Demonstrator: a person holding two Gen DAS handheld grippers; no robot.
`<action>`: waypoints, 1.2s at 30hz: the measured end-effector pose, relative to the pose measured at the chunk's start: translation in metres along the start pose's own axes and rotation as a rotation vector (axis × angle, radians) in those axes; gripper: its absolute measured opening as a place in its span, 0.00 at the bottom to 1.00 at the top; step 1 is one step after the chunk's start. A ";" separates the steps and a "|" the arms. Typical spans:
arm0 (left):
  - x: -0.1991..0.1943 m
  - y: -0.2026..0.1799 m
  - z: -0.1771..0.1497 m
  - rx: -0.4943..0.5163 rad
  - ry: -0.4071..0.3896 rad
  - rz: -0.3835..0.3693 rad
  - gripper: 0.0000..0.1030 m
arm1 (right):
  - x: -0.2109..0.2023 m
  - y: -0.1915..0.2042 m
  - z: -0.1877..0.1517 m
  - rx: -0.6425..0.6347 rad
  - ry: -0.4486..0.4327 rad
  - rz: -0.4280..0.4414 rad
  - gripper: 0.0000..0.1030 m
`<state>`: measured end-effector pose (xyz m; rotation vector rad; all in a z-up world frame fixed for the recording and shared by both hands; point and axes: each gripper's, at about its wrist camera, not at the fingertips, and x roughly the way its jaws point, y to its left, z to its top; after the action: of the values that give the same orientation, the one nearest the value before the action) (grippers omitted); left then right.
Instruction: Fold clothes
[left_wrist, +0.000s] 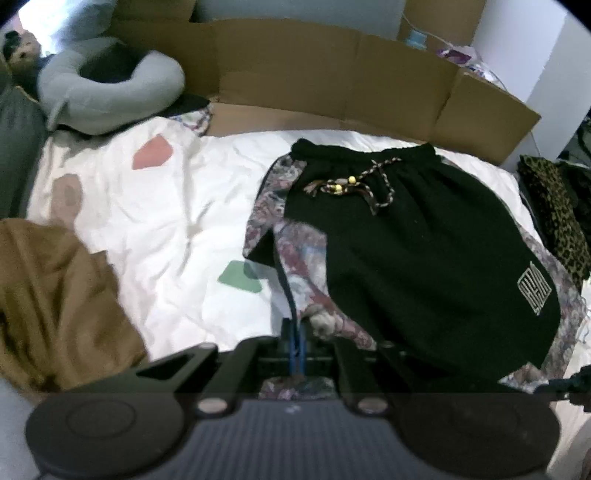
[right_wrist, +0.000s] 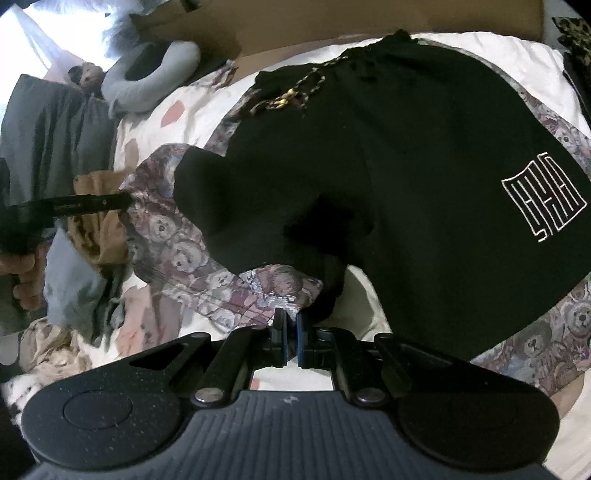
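Both grippers pinch the black shorts (right_wrist: 388, 147) (white logo (right_wrist: 545, 201) unreadable).

Both tongs (left_wrist: 295, 332) (right_wrist: 288, 325) are matte black — blue finger pads, silver pivot screws, ribbed grey housing.

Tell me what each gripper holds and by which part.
Both hold the shorts. The left gripper pinches the hem of one leg's bear-print side panel; the right gripper pinches the bear-print hem at the other leg opening.
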<state>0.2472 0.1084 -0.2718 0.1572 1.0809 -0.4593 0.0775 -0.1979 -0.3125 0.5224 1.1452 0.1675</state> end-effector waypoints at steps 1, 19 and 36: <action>-0.005 0.000 -0.002 -0.011 0.004 0.005 0.02 | -0.003 0.001 0.000 0.000 0.004 0.002 0.03; -0.011 -0.004 -0.033 -0.066 0.119 0.137 0.02 | -0.012 0.011 -0.027 0.055 0.093 -0.008 0.03; 0.046 0.051 -0.069 -0.140 0.155 0.141 0.02 | 0.034 -0.053 -0.050 0.196 0.120 -0.067 0.31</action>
<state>0.2307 0.1649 -0.3495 0.1465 1.2407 -0.2465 0.0390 -0.2148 -0.3811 0.6526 1.3026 0.0285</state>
